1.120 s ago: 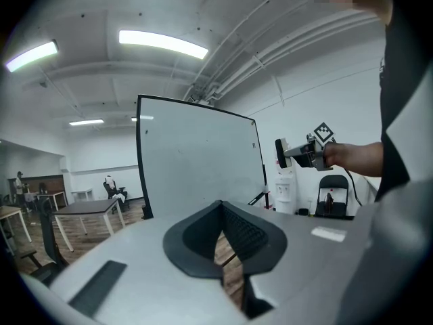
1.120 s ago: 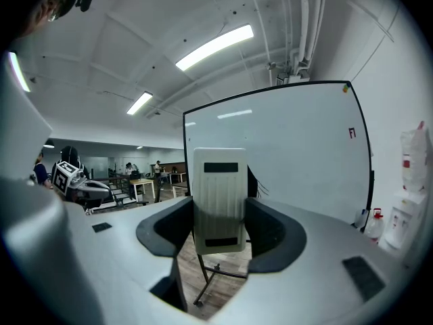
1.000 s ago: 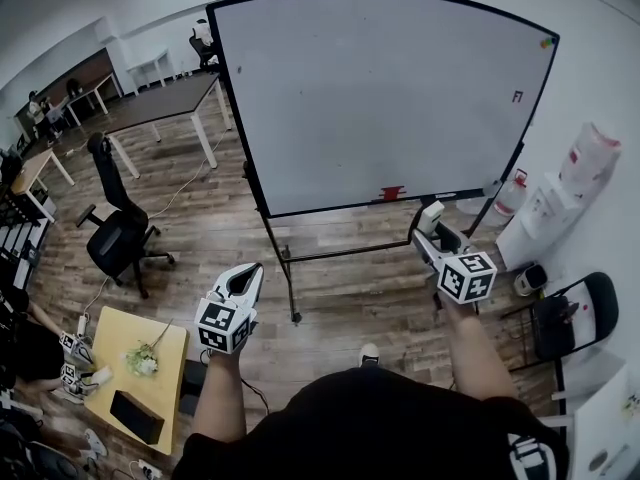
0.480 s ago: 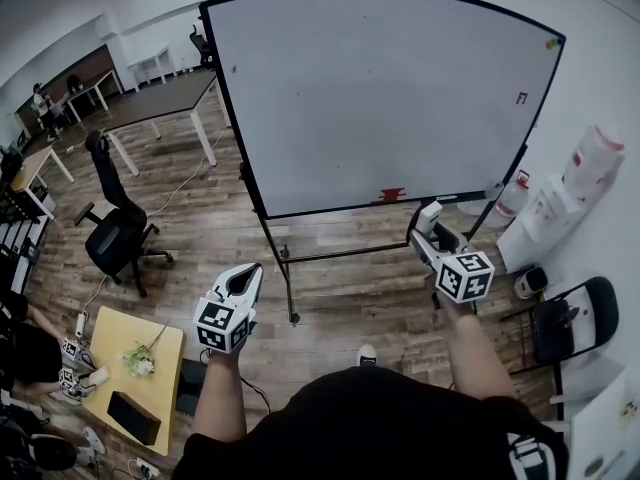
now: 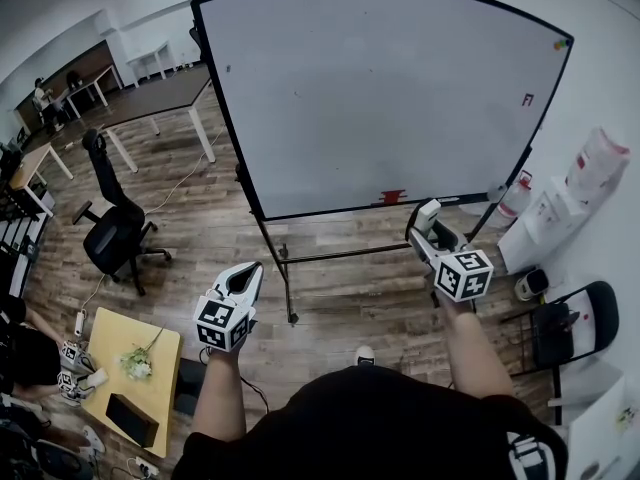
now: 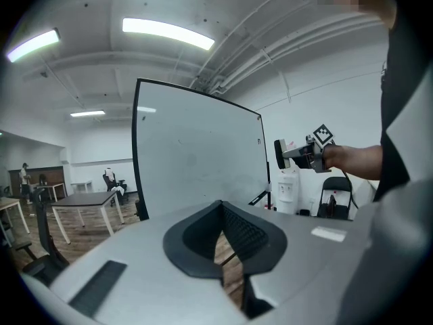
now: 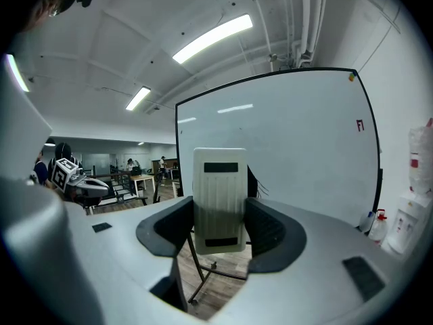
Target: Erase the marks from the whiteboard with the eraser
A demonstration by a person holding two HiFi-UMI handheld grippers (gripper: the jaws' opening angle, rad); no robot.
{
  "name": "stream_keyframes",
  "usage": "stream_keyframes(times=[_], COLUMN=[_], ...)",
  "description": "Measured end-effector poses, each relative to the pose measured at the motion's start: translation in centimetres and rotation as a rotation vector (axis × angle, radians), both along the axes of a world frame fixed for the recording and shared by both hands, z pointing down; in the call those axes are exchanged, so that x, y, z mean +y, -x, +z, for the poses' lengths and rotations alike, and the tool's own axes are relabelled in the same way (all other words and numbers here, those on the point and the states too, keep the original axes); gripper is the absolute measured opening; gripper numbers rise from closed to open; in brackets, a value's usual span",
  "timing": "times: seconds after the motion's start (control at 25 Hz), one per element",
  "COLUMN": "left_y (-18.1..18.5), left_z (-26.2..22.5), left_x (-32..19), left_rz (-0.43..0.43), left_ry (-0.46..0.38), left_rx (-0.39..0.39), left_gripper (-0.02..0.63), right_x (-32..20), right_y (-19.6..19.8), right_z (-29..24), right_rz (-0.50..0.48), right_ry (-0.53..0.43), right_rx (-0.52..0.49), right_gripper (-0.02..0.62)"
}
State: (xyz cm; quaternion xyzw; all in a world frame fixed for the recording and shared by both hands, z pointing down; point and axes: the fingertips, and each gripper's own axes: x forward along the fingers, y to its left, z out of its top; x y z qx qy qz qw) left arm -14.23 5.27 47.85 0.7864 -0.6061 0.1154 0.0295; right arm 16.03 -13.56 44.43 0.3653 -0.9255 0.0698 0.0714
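Right gripper (image 5: 427,224) clamped on white eraser (image 7: 219,198), lower right of frame, apart from whiteboard (image 5: 380,88). Left gripper (image 5: 250,271) lower left, jaws together, holding nothing. Small red mark (image 5: 528,99), perhaps lettering, upper right of board.

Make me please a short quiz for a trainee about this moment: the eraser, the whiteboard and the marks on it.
1. True or false: the eraser is pressed against the whiteboard.
2. What does the right gripper have between its jaws? A. a marker B. the eraser C. nothing
3. Fill the gap: the small red mark sits near the whiteboard's ____ edge.

Key: 1 false, the eraser is held in the air, apart from the board; 2 B; 3 right.
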Motion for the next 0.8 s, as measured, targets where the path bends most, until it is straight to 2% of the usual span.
stream_keyframes(times=[0.8], left_y=[1.6], left_z=[0.5], left_x=[-6.3], left_rz=[-0.017], left_ry=[0.018], left_rx=[-0.001], left_gripper=[0.011], right_x=[-6.6], right_y=[2.3], right_z=[0.6], right_rz=[-0.040], right_ry=[0.004], right_rx=[0.012], right_gripper=[0.230])
